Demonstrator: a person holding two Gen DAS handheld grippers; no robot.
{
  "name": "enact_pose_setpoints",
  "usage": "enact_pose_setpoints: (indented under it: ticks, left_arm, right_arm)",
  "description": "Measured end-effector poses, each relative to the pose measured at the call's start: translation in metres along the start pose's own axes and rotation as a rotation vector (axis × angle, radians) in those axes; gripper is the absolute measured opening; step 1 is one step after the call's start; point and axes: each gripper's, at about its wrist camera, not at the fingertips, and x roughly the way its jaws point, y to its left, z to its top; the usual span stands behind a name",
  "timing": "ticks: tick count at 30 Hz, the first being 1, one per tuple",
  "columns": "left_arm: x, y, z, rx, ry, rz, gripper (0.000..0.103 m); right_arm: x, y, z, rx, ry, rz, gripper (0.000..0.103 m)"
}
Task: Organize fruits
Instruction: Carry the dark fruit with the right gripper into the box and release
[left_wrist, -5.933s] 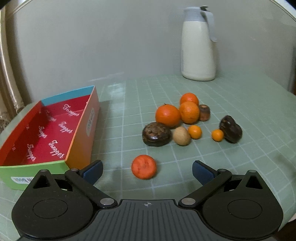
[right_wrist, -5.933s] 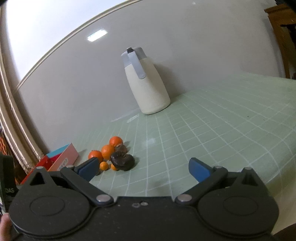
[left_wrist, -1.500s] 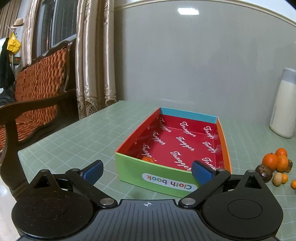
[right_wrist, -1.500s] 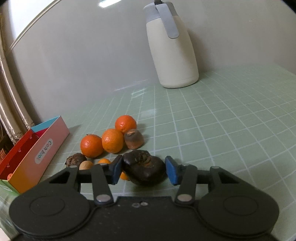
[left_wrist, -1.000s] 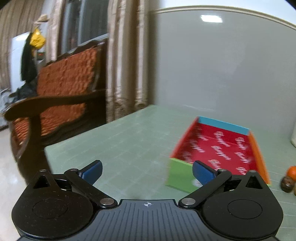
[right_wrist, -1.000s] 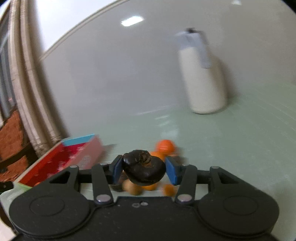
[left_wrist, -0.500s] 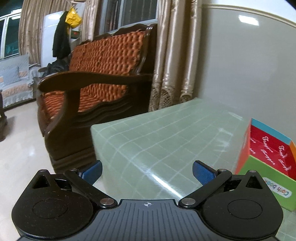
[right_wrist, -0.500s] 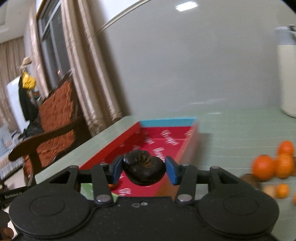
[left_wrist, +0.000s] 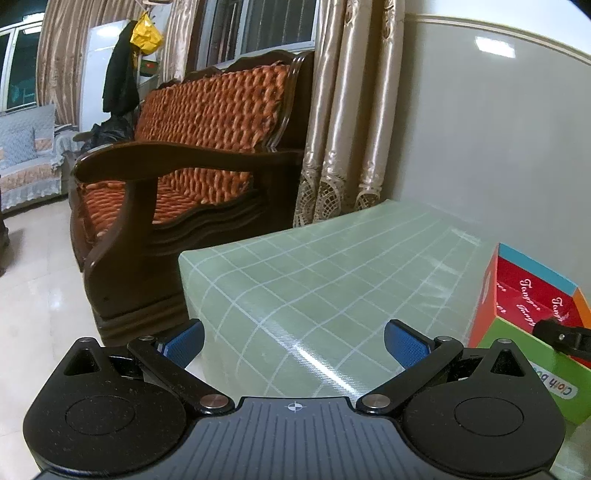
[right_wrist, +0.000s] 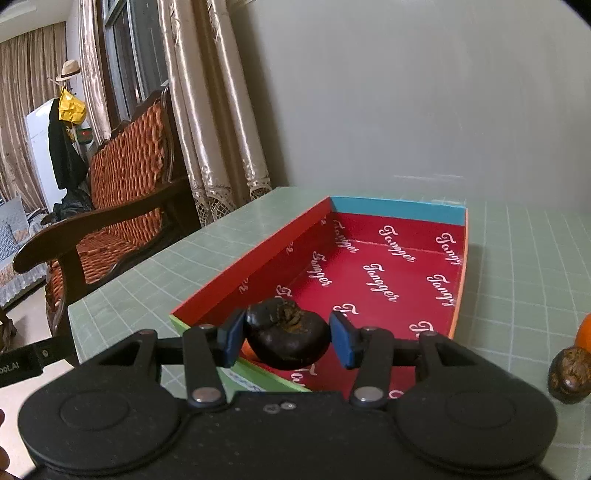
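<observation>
My right gripper (right_wrist: 287, 341) is shut on a dark brown wrinkled fruit (right_wrist: 288, 338) and holds it over the near end of the red-lined cardboard box (right_wrist: 399, 210). A bit of orange shows in the box just below the held fruit. Another dark fruit (right_wrist: 569, 374) and part of an orange (right_wrist: 584, 332) lie on the table at the far right. My left gripper (left_wrist: 293, 341) is open and empty, over the table's left corner, with the box (left_wrist: 517, 332) at its right. A black piece of the other gripper (left_wrist: 563, 338) shows over the box's near wall.
The green checked tablecloth (left_wrist: 332, 280) ends at a corner close on the left. A wooden armchair with orange cushions (left_wrist: 192, 155) stands beside it, with curtains (left_wrist: 351, 110) behind and a grey wall at the back.
My right gripper has carried the dark fruit left from the fruit pile to over the box. My left gripper has swung left, away from the box, toward the table corner and armchair.
</observation>
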Motion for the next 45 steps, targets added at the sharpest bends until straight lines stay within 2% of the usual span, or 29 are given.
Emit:
enact_pose_setpoints:
  ticks: [12,15,18,21,22,26,34,39,45]
  left_arm:
    - [-0.002,-0.002,0.000,-0.012,0.003,-0.008,0.103]
    - [-0.001,-0.003,0.000,-0.010,0.003,-0.013,0.103]
    - [-0.002,-0.005,0.000,-0.003,0.000,-0.017,0.103]
    - [-0.004,-0.005,-0.001,0.002,-0.003,-0.020,0.103]
    - [-0.004,-0.006,-0.001,0.003,-0.002,-0.020,0.103]
    - [-0.004,-0.009,-0.001,0.009,-0.001,-0.022,0.103]
    - [-0.009,-0.024,-0.002,0.038,-0.009,-0.035,0.103]
    - [-0.017,-0.045,-0.005,0.075,-0.017,-0.066,0.103]
    - [-0.032,-0.083,-0.014,0.157,-0.036,-0.131,0.103]
  right_arm:
    - [0.006,-0.001,0.002,0.015,0.007,0.004,0.051]
    - [0.003,0.000,0.002,0.013,0.001,0.019,0.061]
    - [-0.002,0.004,0.003,-0.010,-0.026,0.003,0.062]
    - [-0.004,0.005,0.005,-0.012,-0.028,-0.006,0.067]
    - [-0.005,0.005,0.006,-0.012,-0.028,-0.012,0.071]
    - [-0.014,0.002,0.010,-0.009,-0.041,-0.051,0.082]
    - [-0.035,-0.005,0.014,-0.053,-0.070,-0.135,0.093]
    - [-0.054,-0.014,0.011,-0.101,-0.096,-0.206,0.098]
    - [-0.073,-0.051,-0.001,-0.073,-0.095,-0.309,0.100]
